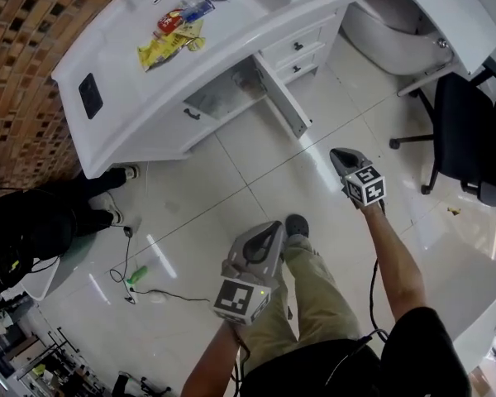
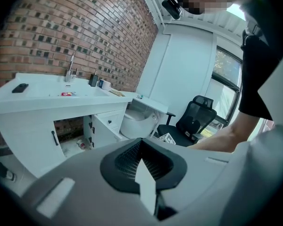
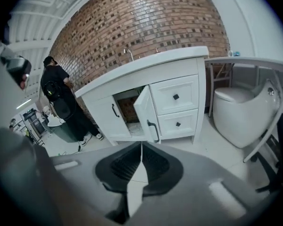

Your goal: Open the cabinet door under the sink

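cabinet door white, standing wide open

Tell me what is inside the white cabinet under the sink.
Through the open white door, the white cabinet shows a brick back wall and one small whitish container on its floor. The closed door beside it hides the rest.

Contents of the cabinet are too small to tell.
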### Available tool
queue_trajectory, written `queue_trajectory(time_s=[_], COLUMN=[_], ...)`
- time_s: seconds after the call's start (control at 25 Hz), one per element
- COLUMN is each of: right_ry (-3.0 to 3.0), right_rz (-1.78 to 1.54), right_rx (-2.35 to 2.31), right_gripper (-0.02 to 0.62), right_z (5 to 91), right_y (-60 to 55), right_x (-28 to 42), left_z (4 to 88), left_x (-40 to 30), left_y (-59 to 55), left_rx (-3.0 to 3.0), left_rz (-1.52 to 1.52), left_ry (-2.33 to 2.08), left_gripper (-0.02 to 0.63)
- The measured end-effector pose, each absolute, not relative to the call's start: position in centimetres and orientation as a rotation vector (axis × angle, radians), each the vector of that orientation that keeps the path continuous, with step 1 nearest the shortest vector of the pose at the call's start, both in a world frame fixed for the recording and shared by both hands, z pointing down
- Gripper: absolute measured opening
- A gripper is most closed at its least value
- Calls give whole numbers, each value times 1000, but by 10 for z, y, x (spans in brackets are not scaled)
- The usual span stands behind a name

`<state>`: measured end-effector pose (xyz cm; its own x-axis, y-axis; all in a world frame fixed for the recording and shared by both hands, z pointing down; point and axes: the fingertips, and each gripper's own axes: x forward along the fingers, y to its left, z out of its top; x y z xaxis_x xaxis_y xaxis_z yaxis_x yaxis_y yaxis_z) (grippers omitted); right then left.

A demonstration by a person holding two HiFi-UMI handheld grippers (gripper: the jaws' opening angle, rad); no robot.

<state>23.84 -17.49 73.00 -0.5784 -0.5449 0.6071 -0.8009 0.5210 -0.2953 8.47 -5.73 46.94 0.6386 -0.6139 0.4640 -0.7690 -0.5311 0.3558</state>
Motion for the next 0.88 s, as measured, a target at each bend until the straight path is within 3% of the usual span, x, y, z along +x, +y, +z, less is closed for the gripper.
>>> queue_trajectory(time_s=[0.24, 0.44, 0.88], right_ry=[-2397, -2481, -2840], right_rz=[908, 1045, 793], right_rx=[1181, 1083, 848], right_gripper=[-9, -9, -9], right_z=[656, 594, 406], right_y=[-97, -38, 125], right_x=[231, 181, 71], left_z=[437, 400, 324], left_x=[63, 59, 26], left_y=[-10, 41, 231], left_rx=[2286, 2292, 2398], left_rz=[342, 280, 208], left_ry=[-1137, -1178, -1296], left_gripper=[17, 17, 17])
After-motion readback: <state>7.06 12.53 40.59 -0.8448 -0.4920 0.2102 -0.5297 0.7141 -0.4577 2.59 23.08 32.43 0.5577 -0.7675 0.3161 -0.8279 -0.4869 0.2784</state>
